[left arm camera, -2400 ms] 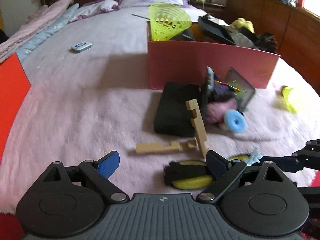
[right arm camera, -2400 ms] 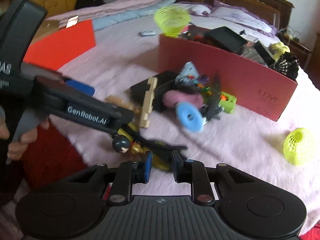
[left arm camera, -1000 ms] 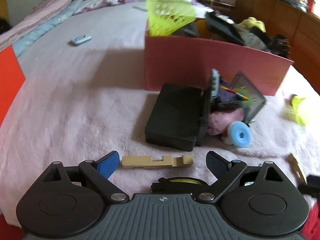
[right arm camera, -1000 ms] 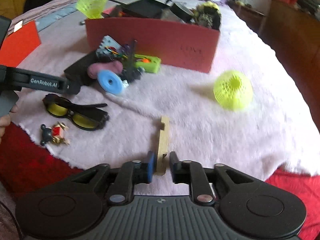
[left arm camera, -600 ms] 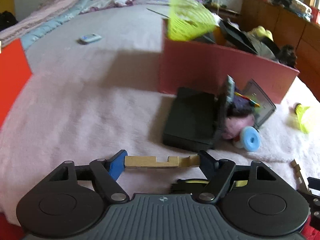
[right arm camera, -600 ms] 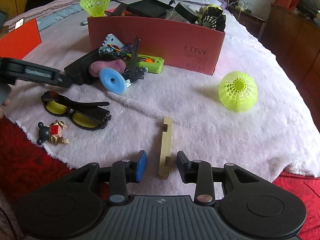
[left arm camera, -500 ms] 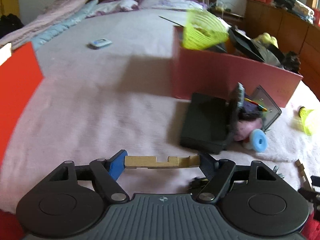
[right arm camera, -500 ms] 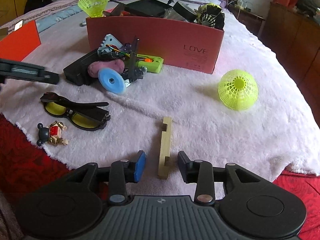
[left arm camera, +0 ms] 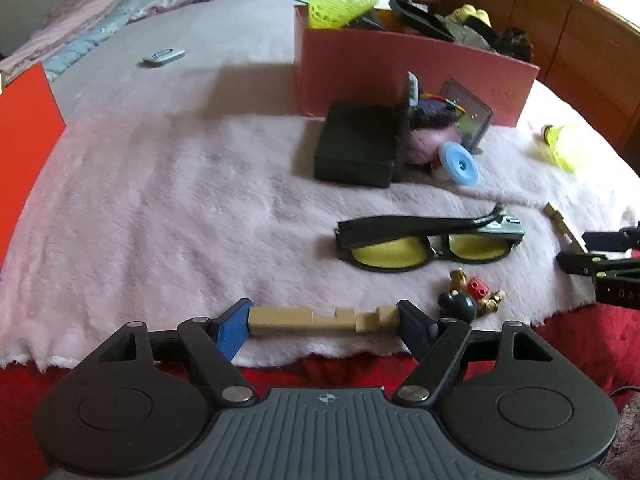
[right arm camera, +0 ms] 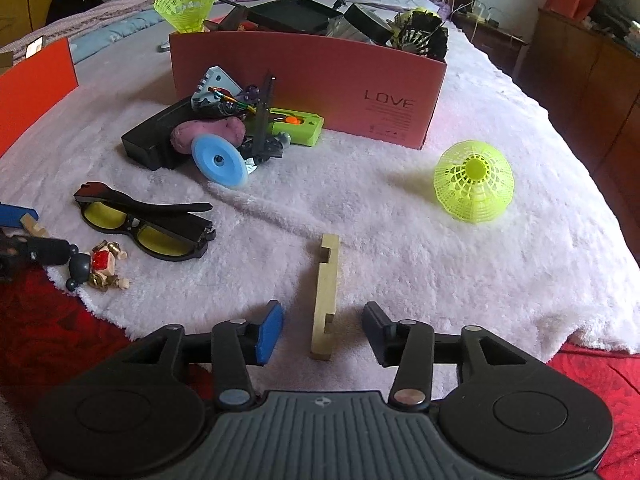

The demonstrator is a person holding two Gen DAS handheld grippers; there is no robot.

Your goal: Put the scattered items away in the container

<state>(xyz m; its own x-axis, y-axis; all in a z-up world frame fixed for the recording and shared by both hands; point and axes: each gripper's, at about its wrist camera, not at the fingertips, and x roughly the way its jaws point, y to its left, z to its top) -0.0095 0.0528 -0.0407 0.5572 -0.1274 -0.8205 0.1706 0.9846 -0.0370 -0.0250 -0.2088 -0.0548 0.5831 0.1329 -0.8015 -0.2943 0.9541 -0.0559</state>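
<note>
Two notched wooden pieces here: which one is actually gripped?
The wooden piece spanning the left gripper, clamped end to end. The other wooden piece lies loose between the right gripper's opening jaws.

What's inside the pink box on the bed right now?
The pink box holds a yellow-green shuttlecock at one end, a black tray, and a black feathery shuttlecock at the other. Its front wall hides anything lower down.

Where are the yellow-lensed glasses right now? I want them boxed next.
In the right wrist view, the glasses lie folded at left on the white blanket, between the small figurine and the blue disc.
</note>
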